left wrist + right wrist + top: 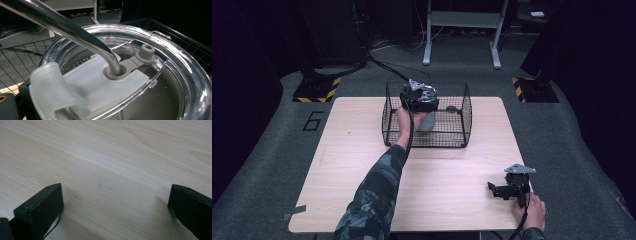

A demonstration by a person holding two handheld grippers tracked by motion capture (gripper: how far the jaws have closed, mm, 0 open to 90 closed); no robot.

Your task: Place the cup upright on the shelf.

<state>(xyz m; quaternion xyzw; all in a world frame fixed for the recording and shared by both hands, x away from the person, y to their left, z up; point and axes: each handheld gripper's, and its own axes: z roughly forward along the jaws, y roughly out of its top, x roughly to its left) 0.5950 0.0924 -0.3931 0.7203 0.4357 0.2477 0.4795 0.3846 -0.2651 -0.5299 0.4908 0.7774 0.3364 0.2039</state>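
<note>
A black wire basket stands at the far middle of the wooden table. Inside it a grey tumbler is upright under my left gripper, which is shut on its top. The left gripper view is close on the tumbler's clear lid, with a bent metal straw through a grey seal, a frosted flap, and one dark finger at the lid's left side. My right gripper rests low at the table's near right, open over bare wood, with nothing between its fingers.
A pale metal desk frame stands on the floor beyond the table. Black stands with yellow-black striped bases sit at the far left and far right. A "6" is marked on the floor. Tape sticks out at the near left corner.
</note>
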